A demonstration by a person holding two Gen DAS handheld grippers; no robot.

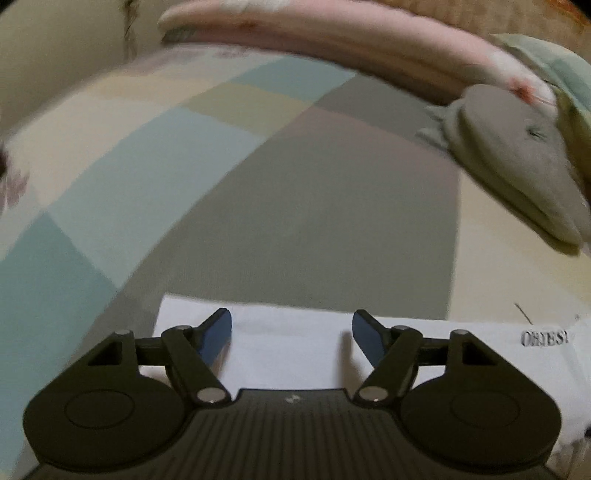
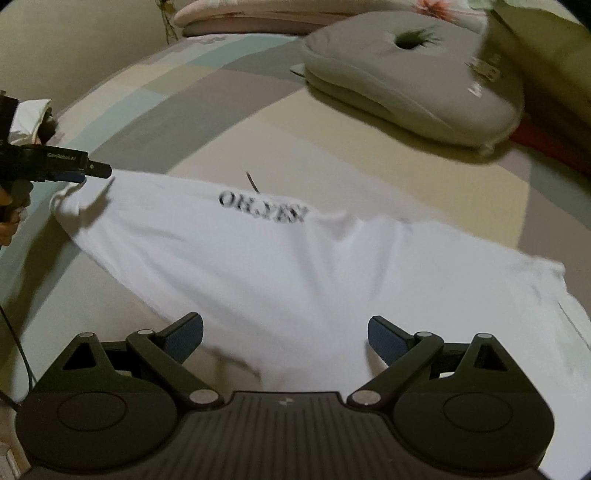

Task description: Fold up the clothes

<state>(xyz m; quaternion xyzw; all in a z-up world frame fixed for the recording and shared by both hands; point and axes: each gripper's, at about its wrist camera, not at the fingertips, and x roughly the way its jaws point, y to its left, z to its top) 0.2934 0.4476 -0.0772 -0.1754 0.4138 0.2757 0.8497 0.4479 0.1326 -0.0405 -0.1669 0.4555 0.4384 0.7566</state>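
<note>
White T-shirt (image 2: pixel 295 266) spread flat on patchwork bedsheet (image 1: pixel 155 177), printed lettering (image 2: pixel 263 209) facing up. Left gripper (image 1: pixel 291 334) wide open over shirt's edge, nothing held. Right gripper (image 2: pixel 285 338) likewise open above shirt. Grey pillow (image 2: pixel 406 77) beyond.

right hand-held gripper (image 2: pixel 284 338): black | blue pads (image 2: pixel 384 339) | silver pivots

Bedroom — patchwork bedsheet (image 1: pixel 229 155), pillows (image 2: pixel 410 77)

One white T-shirt (image 2: pixel 295 266), one grey cushion (image 2: pixel 410 77), one pink pillow (image 2: pixel 258 14), two tools.
</note>
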